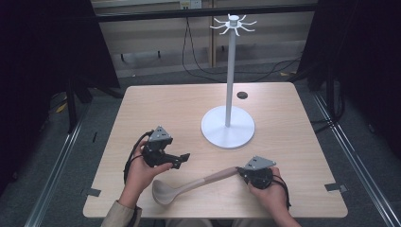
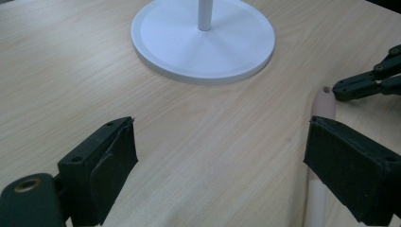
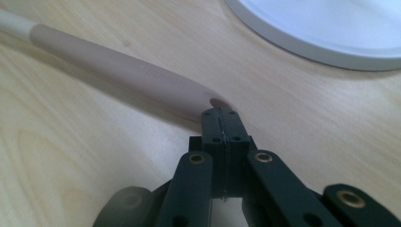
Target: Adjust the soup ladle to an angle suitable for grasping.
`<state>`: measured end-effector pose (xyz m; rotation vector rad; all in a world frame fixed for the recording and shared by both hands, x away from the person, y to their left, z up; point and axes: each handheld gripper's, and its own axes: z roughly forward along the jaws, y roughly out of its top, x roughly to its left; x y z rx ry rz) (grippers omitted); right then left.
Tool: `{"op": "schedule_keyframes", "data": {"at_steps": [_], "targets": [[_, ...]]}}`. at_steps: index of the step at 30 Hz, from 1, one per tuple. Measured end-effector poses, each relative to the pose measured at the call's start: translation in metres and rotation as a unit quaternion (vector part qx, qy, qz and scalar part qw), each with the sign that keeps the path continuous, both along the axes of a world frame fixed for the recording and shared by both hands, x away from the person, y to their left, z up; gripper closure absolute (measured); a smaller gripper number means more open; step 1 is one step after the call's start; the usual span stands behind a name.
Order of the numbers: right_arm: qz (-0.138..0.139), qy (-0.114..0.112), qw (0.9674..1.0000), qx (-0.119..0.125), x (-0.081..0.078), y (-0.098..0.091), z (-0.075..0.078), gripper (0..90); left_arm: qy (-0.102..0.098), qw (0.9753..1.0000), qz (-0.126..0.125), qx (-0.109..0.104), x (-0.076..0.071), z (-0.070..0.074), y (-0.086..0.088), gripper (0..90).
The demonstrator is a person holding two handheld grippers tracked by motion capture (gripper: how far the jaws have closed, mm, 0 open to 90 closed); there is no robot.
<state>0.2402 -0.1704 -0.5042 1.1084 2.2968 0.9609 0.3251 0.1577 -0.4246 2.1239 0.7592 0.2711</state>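
Risked nudging the ladle (image 1: 191, 185) away or spinning it flat on the worktop (image 1: 189, 109), since the right tongs (image 3: 220, 115) were shut tight on nothing, tips merely touching the handle end by its hanging hole. Stood wide open and empty, the left tongs (image 2: 215, 165), with the handle just beside the far pad. Lay bowl-end between both tongs, well short of the stand (image 1: 228, 126).

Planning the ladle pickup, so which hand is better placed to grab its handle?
Probably the right. The right claw sits shut, its tips at the end of the ladle handle. The left claw stands open, with the handle beside one of its jaws.
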Motion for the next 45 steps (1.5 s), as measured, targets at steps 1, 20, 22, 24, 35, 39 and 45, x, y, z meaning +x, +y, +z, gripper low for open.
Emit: {"op": "schedule_keyframes", "data": {"at_steps": [1,20,22,24,35,39,45], "targets": [[-0.001,0.000,1.0000,0.001,0.004,0.001,0.000,90.0,0.000,1.0000,0.001,-0.001,0.000,0.000,0.000,9.8],[-0.018,0.011,0.9993,0.032,0.039,0.012,-0.004,90.0,0.015,0.9998,-0.009,0.005,-0.002,-0.002,-0.004,9.7],[-0.017,0.011,0.9988,0.044,0.039,0.009,-0.005,89.1,0.015,0.9998,-0.011,0.005,-0.002,-0.002,-0.003,9.7],[-0.023,0.012,0.9986,0.047,0.038,0.006,-0.005,88.0,0.015,0.9998,-0.010,0.002,-0.002,-0.002,-0.003,9.7],[-0.032,-0.001,0.9973,0.066,0.024,-0.023,0.006,69.0,0.035,0.9988,-0.024,0.023,-0.006,-0.004,-0.009,9.7],[-0.040,-0.004,0.9958,0.082,0.018,-0.037,0.012,51.5,0.049,0.9971,-0.038,0.045,-0.009,-0.006,-0.015,9.8],[-0.055,-0.019,0.9947,0.084,0.014,-0.047,0.018,32.6,0.070,0.9939,-0.052,0.068,-0.011,-0.010,-0.021,10.6]]}}
